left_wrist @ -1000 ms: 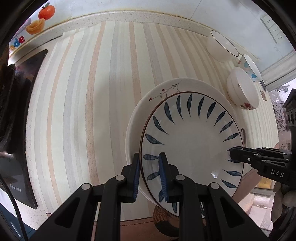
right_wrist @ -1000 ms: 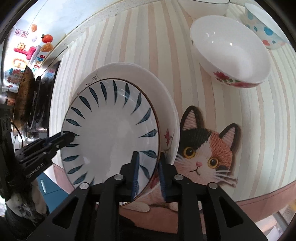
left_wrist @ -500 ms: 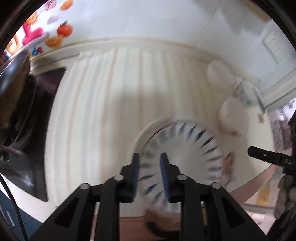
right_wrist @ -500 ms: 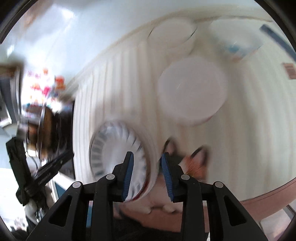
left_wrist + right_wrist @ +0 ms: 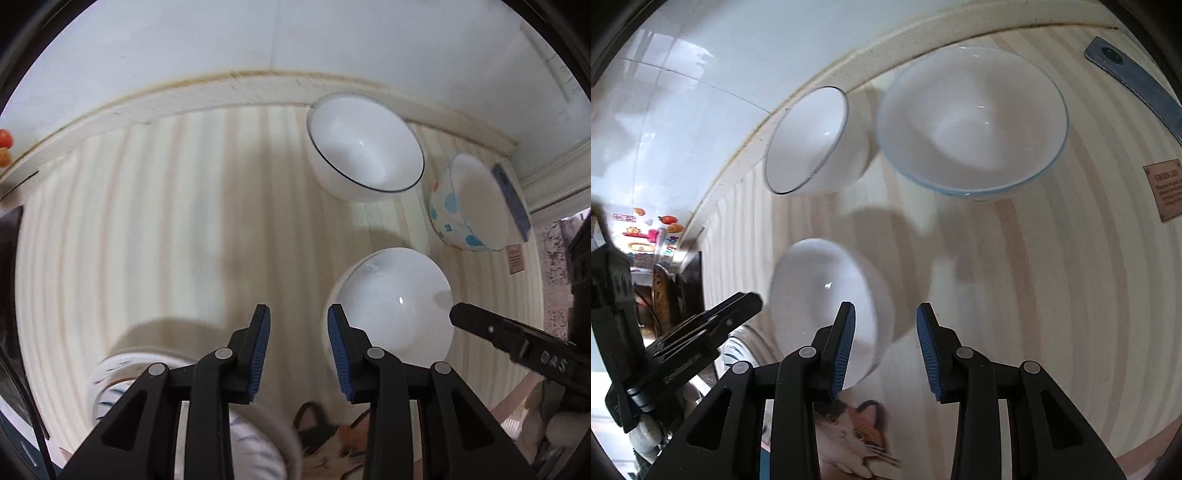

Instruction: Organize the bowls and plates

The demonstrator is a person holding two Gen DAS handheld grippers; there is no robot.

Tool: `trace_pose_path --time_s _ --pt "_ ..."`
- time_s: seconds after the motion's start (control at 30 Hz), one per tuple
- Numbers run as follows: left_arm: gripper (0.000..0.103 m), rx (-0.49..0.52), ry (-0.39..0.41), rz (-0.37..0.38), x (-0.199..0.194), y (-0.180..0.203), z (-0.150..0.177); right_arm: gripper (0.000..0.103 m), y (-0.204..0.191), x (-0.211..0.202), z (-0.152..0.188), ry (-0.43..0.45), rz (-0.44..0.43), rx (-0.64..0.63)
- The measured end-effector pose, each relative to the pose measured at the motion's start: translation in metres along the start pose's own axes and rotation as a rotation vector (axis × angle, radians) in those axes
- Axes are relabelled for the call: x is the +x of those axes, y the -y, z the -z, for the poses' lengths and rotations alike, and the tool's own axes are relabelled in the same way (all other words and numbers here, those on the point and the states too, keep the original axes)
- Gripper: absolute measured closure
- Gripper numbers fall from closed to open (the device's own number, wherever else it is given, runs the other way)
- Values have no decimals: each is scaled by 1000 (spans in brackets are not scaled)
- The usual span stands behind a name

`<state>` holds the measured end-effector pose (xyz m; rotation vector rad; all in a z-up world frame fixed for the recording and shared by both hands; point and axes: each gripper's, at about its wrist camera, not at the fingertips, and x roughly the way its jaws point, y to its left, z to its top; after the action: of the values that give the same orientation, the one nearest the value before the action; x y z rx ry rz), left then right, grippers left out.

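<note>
Three bowls stand on the striped mat. A plain white bowl [image 5: 395,299] [image 5: 827,295] is nearest, a black-rimmed white bowl [image 5: 364,147] [image 5: 812,144] is at the back, and a blue-spotted bowl [image 5: 472,206] [image 5: 971,118] is at the right. The stacked plates [image 5: 110,376] [image 5: 738,343] lie low, mostly hidden under my left gripper. My left gripper [image 5: 298,350] [image 5: 753,299] is open and holds nothing, just left of the plain bowl. My right gripper [image 5: 886,347] [image 5: 458,314] is open over that bowl's right edge; contact is unclear.
A cat-picture mat [image 5: 325,443] [image 5: 857,428] lies at the counter's front edge. A dark stovetop [image 5: 7,295] borders the left side. A dark blue flat object [image 5: 1137,81] and a brown label [image 5: 1163,188] sit at the far right. The white wall runs behind the bowls.
Both grippers let go of the blue-leaf plate, opened wide and moved away from the plates toward the bowls. The plates stayed stacked on the mat.
</note>
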<state>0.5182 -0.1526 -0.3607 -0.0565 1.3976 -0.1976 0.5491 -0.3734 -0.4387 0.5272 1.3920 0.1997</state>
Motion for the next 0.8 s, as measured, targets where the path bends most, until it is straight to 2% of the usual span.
trace_pose_path --time_s 0.1,0.17,0.27,0.33,0.5,0.8 --pt "73 -16 1 -40 -3 4 4 66 -8 -11 2 14 51 -86" --pt "73 -23 24 -58 -21 3 19 66 -20 -19 12 -4 42 -137" --pt "73 -56 46 -94 -55 -6 46 66 -50 -27 41 -54 25 -242" --pt "73 -80 52 -147 -78 -16 68 66 -73 -27 62 -94 13 -311" --pt "73 -169 40 -168 -118 -44 114 66 -126 -24 110 -175 -6 -459" --pt "73 -257 75 -165 -164 -77 168 65 -179 -44 150 -175 -31 -562"
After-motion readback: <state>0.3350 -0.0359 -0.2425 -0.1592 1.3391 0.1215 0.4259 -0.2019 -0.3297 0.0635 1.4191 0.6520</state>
